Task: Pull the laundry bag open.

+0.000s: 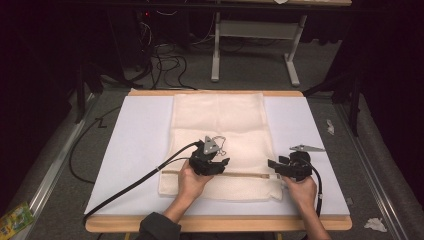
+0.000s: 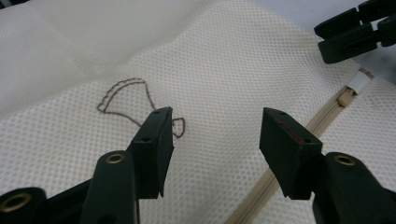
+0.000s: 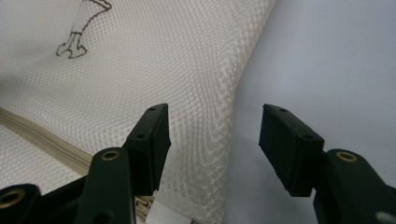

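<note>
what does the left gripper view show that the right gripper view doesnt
Left gripper view alone: the other hand-held gripper at top right, and the zipper's end tab. Right gripper view alone: the mesh bag's side edge against the bare pale mat. Both: open black jaws over the cream mesh bag, its zipper and a stitched brown outline.

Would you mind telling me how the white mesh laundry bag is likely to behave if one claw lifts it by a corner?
The mesh bag would probably drape limply, since its thin netting already creases on the table. It looks light and flat, apparently empty. The zipper edge may hang slightly straighter.
</note>
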### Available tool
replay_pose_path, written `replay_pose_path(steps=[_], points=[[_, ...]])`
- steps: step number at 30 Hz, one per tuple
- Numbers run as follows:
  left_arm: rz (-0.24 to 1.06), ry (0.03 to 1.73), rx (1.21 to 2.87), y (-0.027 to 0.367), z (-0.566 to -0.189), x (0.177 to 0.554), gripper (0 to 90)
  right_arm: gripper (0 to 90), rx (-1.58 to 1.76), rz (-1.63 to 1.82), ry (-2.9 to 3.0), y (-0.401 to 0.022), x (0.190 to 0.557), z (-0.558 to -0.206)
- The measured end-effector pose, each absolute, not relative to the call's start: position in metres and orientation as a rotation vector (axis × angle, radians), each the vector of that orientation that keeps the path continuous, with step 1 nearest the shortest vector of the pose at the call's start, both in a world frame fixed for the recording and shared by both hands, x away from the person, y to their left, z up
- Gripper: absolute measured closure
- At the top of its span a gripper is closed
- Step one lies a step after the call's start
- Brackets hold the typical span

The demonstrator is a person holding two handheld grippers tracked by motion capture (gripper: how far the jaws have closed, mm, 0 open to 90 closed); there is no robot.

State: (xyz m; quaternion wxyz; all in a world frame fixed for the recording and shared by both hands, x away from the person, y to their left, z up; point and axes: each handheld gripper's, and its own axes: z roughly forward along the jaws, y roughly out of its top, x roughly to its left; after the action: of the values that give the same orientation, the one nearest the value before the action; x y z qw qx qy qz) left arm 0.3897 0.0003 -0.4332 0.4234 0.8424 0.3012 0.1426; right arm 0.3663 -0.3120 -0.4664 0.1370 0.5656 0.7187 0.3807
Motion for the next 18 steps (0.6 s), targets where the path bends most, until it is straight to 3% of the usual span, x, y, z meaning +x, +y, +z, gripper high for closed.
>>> replay_pose_path(steps=[9,15,18], points=[[0.291,0.737,2.13,-0.021,-0.445,0.385,47.0,55.5,1.618,1.104,2.175,-0.304,0.367,-0.473],[0.249,0.757,2.129,-0.024,-0.448,0.384,46.8,82.5,1.534,1.071,2.213,-0.301,0.364,-0.475],[0.252,0.749,2.11,-0.023,-0.445,0.383,47.0,86.0,1.482,1.064,2.243,-0.298,0.361,-0.472]])
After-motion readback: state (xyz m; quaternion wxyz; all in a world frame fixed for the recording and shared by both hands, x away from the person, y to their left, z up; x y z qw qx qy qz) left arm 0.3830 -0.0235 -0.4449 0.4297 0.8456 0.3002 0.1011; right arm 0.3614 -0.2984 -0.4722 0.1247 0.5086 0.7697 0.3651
